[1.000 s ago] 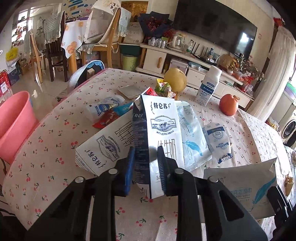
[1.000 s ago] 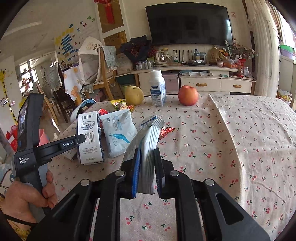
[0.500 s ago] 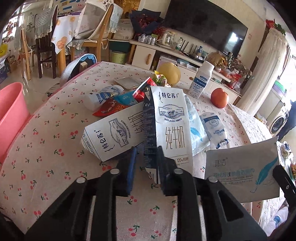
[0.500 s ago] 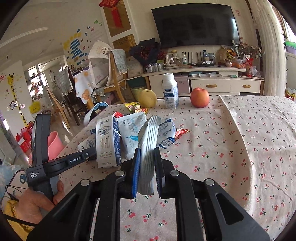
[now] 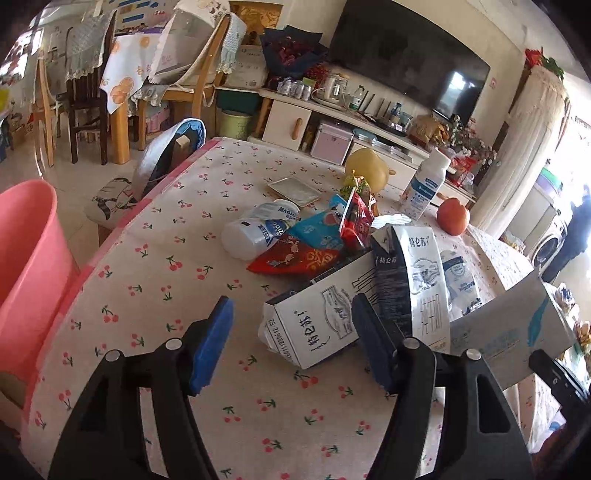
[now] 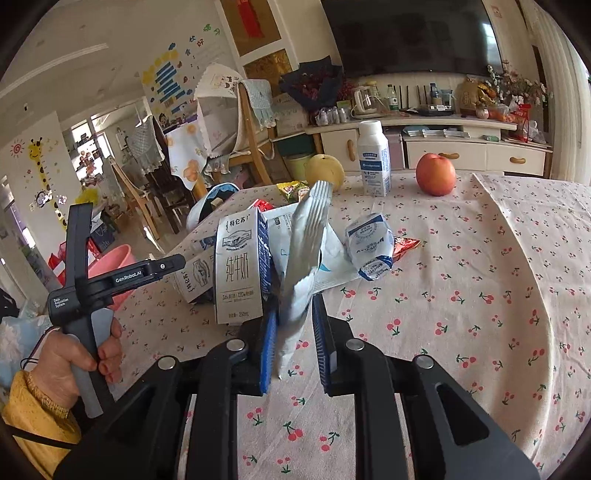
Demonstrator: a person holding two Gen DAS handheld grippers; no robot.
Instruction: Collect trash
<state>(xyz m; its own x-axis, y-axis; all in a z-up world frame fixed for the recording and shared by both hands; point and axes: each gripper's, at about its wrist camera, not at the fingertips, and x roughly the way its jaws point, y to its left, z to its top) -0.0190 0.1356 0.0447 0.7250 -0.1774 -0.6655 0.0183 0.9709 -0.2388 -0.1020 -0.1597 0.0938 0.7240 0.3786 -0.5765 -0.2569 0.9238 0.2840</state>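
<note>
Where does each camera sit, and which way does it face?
Left wrist: on the left claw, looking down over a lying milk carton toward a pink tub; only its fingers show.
Right wrist: on the right claw, facing the TV; a hand shows.
Shared: the standing carton, apple.

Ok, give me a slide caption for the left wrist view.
Left gripper open over the cherry-print tablecloth, upright milk carton just released beside a fallen carton.
</note>
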